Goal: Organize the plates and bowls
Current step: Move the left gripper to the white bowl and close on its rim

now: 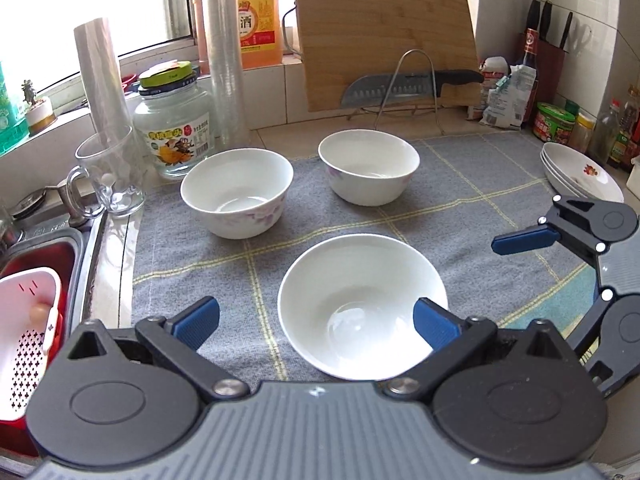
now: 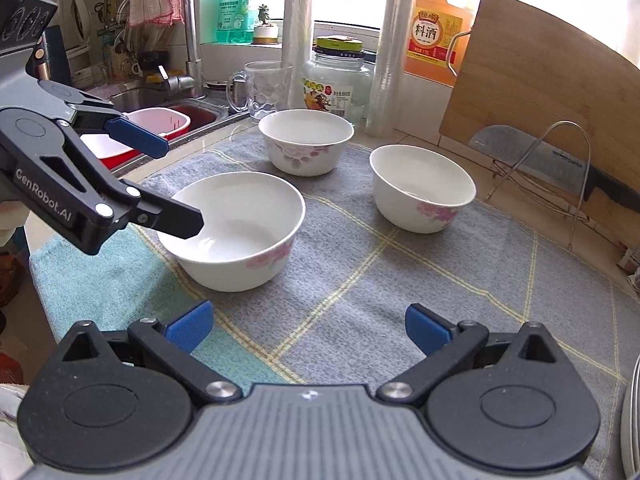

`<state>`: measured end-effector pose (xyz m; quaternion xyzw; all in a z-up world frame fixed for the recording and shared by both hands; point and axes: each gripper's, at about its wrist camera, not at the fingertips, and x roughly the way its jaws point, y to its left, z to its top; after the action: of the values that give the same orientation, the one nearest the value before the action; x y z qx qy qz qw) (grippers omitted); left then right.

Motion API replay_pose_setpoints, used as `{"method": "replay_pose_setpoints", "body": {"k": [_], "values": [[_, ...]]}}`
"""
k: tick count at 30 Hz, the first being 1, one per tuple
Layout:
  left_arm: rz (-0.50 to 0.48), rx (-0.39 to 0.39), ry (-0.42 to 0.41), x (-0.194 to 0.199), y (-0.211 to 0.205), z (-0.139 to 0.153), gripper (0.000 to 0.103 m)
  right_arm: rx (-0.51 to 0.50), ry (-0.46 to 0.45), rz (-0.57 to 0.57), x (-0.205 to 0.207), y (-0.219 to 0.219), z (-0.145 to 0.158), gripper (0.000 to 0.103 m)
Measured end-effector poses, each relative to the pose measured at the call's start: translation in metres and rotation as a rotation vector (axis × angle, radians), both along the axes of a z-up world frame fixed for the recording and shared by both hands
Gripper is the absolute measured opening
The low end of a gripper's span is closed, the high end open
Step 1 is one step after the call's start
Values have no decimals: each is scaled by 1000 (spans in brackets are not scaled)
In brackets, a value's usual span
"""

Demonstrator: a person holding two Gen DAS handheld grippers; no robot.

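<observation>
Three white bowls with pink flowers stand on a grey checked cloth (image 1: pixel 472 184). The near bowl (image 1: pixel 362 304) (image 2: pixel 236 228) lies between the fingers of my open left gripper (image 1: pixel 316 320); its right finger (image 1: pixel 434 324) reaches inside the rim, the left finger stays outside. In the right wrist view the left gripper (image 2: pixel 160 180) straddles that bowl's near wall. Two more bowls stand behind, left (image 1: pixel 236 192) (image 2: pixel 306 140) and right (image 1: pixel 368 166) (image 2: pixel 422 186). A stack of plates (image 1: pixel 580 172) sits at the far right. My right gripper (image 2: pixel 308 326) (image 1: pixel 524 240) is open and empty above the cloth.
A glass mug (image 1: pixel 106 176), a jar (image 1: pixel 174 128) and film rolls (image 1: pixel 226 52) stand behind the bowls. A cutting board (image 1: pixel 384 36) and cleaver (image 1: pixel 408 84) lean on a wire rack. The sink (image 1: pixel 36 272) with a colander is at left. Bottles (image 1: pixel 616 136) crowd the right.
</observation>
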<state>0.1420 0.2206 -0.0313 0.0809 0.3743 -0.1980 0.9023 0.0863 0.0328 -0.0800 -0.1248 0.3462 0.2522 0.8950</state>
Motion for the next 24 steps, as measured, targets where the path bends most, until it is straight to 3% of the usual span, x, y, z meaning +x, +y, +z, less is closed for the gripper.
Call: {"method": "replay_pose_setpoints", "body": {"k": [10, 22, 24], "values": [[0, 17, 62, 32, 5, -16, 99, -19, -24, 80, 13, 43, -11, 103], [-56, -4, 116, 41, -7, -22, 74, -1, -34, 115, 18, 50, -14, 102], [-61, -12, 124, 42, -8, -22, 64, -5, -40, 117, 18, 51, -13, 98]]}}
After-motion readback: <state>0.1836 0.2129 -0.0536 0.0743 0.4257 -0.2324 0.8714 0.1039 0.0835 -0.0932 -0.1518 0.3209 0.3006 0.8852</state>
